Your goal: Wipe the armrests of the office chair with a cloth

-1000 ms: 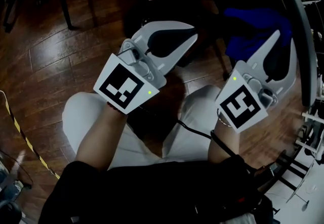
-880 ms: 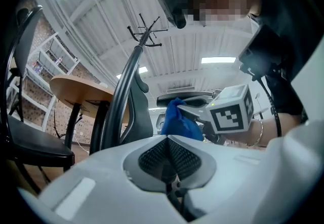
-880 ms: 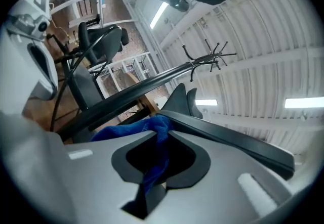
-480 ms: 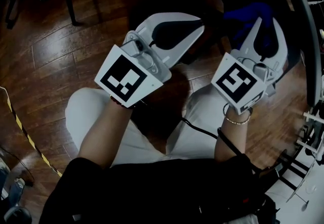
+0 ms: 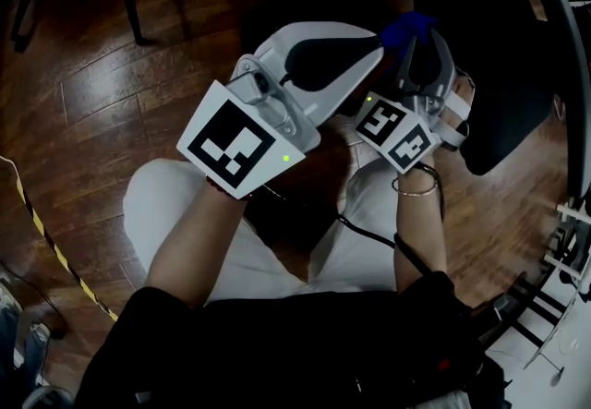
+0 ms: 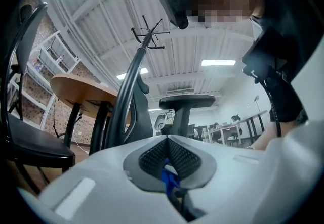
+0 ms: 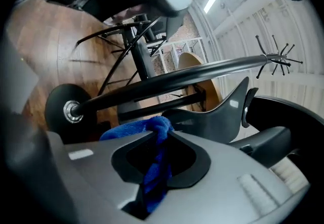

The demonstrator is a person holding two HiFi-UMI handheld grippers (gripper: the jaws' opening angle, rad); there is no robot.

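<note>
Now the right tool (image 5: 423, 40), clamped on the blue cloth (image 7: 154, 167), has swung beside the left tool (image 5: 372, 38), whose jaws are together; wiping is not yet begun.

I see the blue cloth (image 7: 154, 167) bunched into a narrow hanging strip, clamped between the right tool's (image 5: 425, 42) jaws, with a fold spilling over their tips. The chair's black armrest (image 6: 187, 101), a flat pad on a post, stands beyond the left tool's (image 5: 372, 38) tips.
</note>
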